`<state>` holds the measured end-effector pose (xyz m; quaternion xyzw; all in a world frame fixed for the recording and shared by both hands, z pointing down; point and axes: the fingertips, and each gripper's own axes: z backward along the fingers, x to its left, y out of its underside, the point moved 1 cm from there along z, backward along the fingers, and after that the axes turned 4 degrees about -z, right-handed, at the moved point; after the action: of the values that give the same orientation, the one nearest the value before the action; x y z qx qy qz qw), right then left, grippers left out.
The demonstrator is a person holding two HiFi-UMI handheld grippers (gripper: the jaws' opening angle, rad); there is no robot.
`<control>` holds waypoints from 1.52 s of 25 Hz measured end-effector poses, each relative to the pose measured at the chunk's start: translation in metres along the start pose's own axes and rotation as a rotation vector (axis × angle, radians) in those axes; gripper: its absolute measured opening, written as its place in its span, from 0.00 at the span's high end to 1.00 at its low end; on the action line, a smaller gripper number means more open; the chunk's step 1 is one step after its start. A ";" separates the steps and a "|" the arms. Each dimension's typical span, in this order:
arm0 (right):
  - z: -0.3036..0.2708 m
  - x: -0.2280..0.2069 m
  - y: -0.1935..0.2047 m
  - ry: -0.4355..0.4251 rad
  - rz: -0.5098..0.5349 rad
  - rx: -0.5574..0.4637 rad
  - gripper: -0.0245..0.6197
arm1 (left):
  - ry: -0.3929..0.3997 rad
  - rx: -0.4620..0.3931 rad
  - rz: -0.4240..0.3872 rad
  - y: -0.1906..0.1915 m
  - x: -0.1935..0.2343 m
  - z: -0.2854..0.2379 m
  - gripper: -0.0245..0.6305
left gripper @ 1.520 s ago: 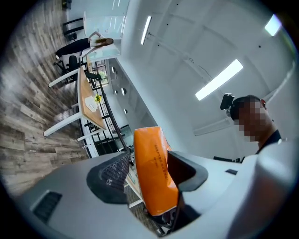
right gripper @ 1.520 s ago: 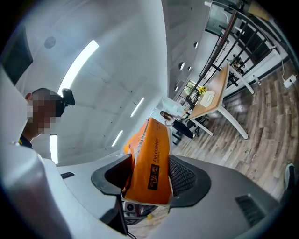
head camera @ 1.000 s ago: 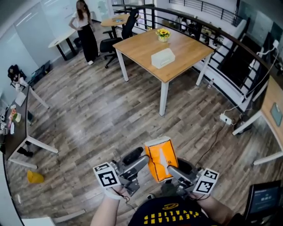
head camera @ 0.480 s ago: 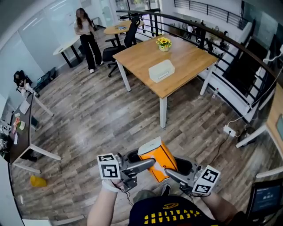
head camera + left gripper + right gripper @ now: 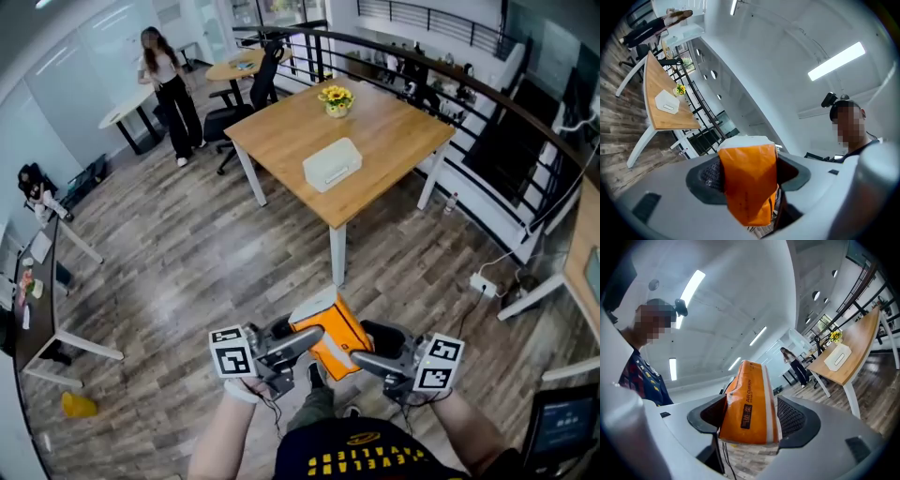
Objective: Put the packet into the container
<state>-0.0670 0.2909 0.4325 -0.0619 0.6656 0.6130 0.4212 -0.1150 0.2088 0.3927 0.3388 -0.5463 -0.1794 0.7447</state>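
Fingers (image 5: 707,176) of the left gripper (image 5: 749,174) stand wide with the orange packet (image 5: 330,330) between them, and they have just been closing in on it. Those of the right gripper (image 5: 750,417) are also wide around the same packet and have just been opening, though their pads look to be touching it on both sides. The packet hangs in the air low in front of the person, carried between the two grippers, one at each end. It is well apart from the white container (image 5: 332,163) on the wooden table (image 5: 403,131). Print on its side reads "air cushion", and it looks puffy and creased, so it is probably very light, soft and springy. Its smooth film could slip out of a loose hold. A firm pinch across the flat middle or along the white sealed edge would likely hold better than one on a bulging corner, and a hard squeeze might burst it. A pot of yellow flowers (image 5: 336,97) stands further along the table, and a person (image 5: 167,89) stands near desks beyond.
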 end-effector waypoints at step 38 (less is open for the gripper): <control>-0.137 -0.317 -0.226 0.027 0.402 0.503 0.59 | -0.294 0.093 -0.079 -0.187 0.303 -0.091 0.47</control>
<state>0.2043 -0.0204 0.4473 0.1684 0.8007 0.4993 0.2849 0.0916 -0.0885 0.4559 0.3640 -0.6433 -0.2306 0.6328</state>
